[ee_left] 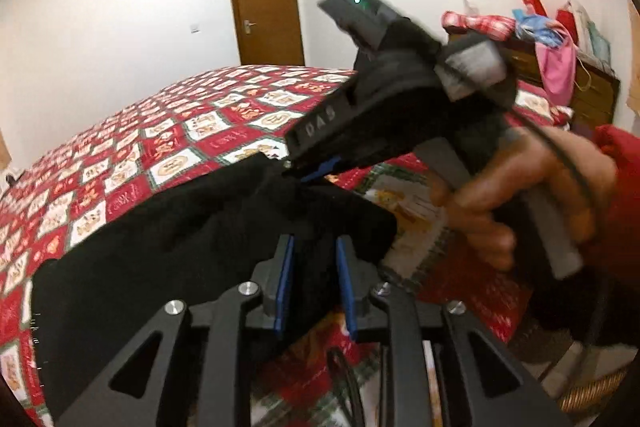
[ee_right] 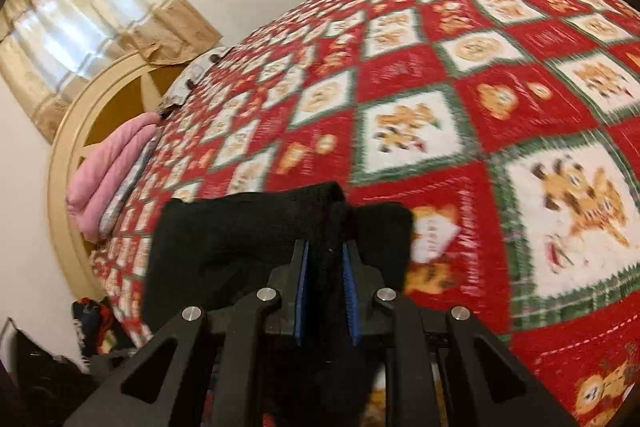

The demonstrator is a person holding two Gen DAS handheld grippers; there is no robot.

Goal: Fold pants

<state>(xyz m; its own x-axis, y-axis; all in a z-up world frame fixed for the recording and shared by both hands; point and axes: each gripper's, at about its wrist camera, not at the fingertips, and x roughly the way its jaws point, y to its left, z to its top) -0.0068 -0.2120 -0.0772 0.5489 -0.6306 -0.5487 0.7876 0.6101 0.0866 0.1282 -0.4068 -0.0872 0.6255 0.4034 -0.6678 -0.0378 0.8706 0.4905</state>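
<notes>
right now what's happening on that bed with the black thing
A person is folding black pants over a red patchwork quilt. Each hand holds a tool, and both are shut on the pants' fabric: the left tool near one edge, the right tool on a bunched part. The right hand shows in the left view, close by. The pants look lifted and partly draped, not yet laid flat.

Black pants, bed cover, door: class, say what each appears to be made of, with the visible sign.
Black pants: soft matte knit or fleece, probably; no sheen, thick rounded folds.
Bed cover: printed quilted fabric; stitched lines, puffy squares.
Door: brown wood or veneer, smooth satin finish.
</notes>
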